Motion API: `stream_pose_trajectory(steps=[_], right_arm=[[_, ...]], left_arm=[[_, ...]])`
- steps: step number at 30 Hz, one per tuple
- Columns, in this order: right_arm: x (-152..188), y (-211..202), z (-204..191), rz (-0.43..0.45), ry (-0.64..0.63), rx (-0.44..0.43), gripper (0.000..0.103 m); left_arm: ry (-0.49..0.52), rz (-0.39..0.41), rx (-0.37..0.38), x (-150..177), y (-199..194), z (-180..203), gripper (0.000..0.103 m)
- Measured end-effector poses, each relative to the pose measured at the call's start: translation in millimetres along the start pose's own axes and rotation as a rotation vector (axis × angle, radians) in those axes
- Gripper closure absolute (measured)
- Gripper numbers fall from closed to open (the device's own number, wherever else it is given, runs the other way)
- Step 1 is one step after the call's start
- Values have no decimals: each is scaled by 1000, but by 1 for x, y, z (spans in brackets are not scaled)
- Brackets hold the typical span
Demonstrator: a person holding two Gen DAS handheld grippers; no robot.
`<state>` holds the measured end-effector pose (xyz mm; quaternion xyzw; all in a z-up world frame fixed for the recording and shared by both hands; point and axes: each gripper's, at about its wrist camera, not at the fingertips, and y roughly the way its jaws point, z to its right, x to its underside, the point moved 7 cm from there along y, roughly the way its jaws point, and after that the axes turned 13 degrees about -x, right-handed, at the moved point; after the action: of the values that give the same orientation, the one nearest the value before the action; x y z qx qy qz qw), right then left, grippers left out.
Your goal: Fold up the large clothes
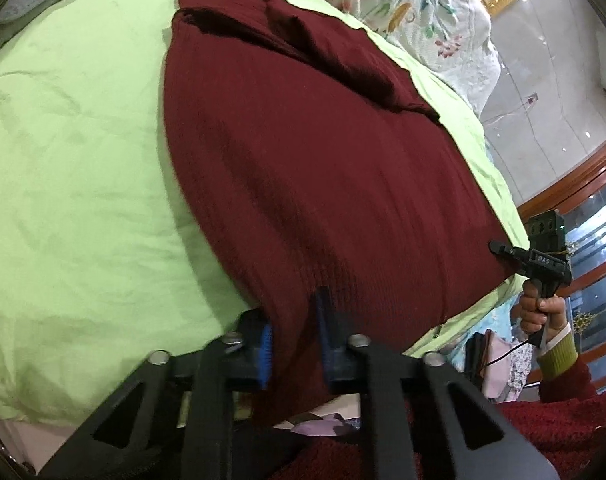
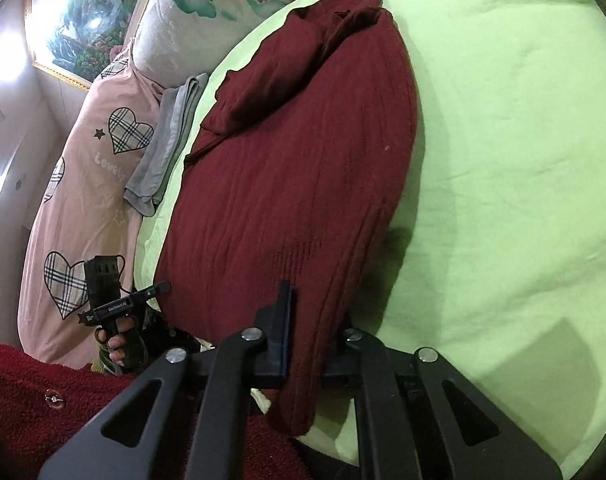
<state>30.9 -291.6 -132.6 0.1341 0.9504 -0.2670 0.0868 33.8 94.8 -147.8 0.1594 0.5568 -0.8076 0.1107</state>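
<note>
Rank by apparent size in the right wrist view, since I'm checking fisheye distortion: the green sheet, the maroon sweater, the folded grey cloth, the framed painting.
1. Green sheet
2. Maroon sweater
3. and 4. Framed painting and folded grey cloth: they look alike, and the painting sits farther back, so I won't rank them.

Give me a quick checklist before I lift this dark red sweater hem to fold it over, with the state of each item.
1. Left gripper has fabric between its jaws: ok, the dark red sweater hem runs between them.
2. Right gripper has fabric: ok, the hem passes between its jaws.
3. Both grips fully closed on cloth: cannot tell, the fabric hides the contact.
4. Sleeves folded in: ok, one lies across the upper body.
5. Sweater lying flat: ok, only light ripples.
6. Green sheet free beyond the collar for the fold: ok.
</note>
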Motion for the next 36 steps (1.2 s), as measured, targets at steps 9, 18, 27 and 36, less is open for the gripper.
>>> stream_pose_trajectory(steps=[9, 18, 27, 36], right_arm=[[-21, -14, -30, 120, -60, -119, 98], [-89, -22, -66, 244, -130, -205, 98], [-207, 0, -66, 314, -150, -173, 98], [-314, 57, 1, 293, -30, -67, 98]], left_arm=[[-49, 104, 49, -17, -32, 4, 97], [-85, 271, 45, -87, -73, 3, 97], [-103, 409, 2, -206, -72, 3, 97], [-177, 358, -92, -311, 13, -30, 97]])
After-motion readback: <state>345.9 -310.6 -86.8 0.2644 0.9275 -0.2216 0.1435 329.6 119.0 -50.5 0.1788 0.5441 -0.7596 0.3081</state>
